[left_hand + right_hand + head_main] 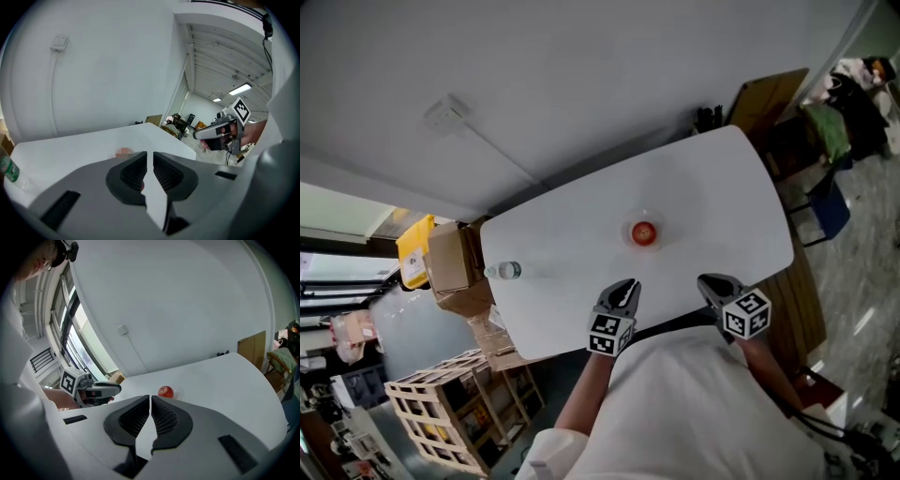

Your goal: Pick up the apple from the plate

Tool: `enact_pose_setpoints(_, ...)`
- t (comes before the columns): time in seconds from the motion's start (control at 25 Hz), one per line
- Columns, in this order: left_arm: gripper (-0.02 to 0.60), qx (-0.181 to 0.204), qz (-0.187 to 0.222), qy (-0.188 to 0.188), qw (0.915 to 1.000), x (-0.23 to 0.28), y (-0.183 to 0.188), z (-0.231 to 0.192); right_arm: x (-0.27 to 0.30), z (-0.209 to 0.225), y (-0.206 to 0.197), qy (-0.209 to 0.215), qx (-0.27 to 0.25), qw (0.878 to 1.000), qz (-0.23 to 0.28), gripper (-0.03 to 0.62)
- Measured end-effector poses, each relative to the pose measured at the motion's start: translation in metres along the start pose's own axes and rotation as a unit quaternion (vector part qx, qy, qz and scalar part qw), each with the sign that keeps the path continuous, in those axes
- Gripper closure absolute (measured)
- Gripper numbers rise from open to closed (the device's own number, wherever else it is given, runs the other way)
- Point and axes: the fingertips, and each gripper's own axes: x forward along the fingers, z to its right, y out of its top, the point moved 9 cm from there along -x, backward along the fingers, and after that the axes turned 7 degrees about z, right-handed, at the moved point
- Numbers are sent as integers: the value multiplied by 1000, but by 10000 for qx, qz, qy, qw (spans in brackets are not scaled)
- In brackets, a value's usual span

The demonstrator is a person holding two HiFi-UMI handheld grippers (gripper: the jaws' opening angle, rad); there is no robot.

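Approach step. Apple point(644, 232) on plate point(629, 223) untouched, at 12 o'clock ahead. Left gripper point(627, 286) narrowly parted, empty; right gripper point(709, 282) seemingly closed. Wider jaws needed before reach.

White worktop point(712, 187) with rounded corners, running diagonally across mid-frame, clear plate point(627, 234) just right of its centre, clear bottle point(506, 271) at its left end near the edge, well apart from the plate
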Motion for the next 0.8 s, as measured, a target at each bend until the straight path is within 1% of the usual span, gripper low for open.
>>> enact_pose_setpoints(0.28,524,30,-122,124,9998,37,10,-1,0,29,7,96,152,9998,-121,556)
enact_pose_setpoints(0.4,508,64,-212,194,9996,52,13,-6,4,41,6,130,206,9996,-175,556)
enact_pose_setpoints(0.52,495,84,-337,274,9990,66,14,-14,8,50,6,179,245,9992,-251,556)
enact_pose_setpoints(0.64,480,115,-579,371,9976,80,10,-21,9,57,6,237,278,9988,-321,556)
enact_pose_setpoints(0.8,438,145,-681,504,9963,104,6,-34,8,67,7,254,328,9984,-385,556)
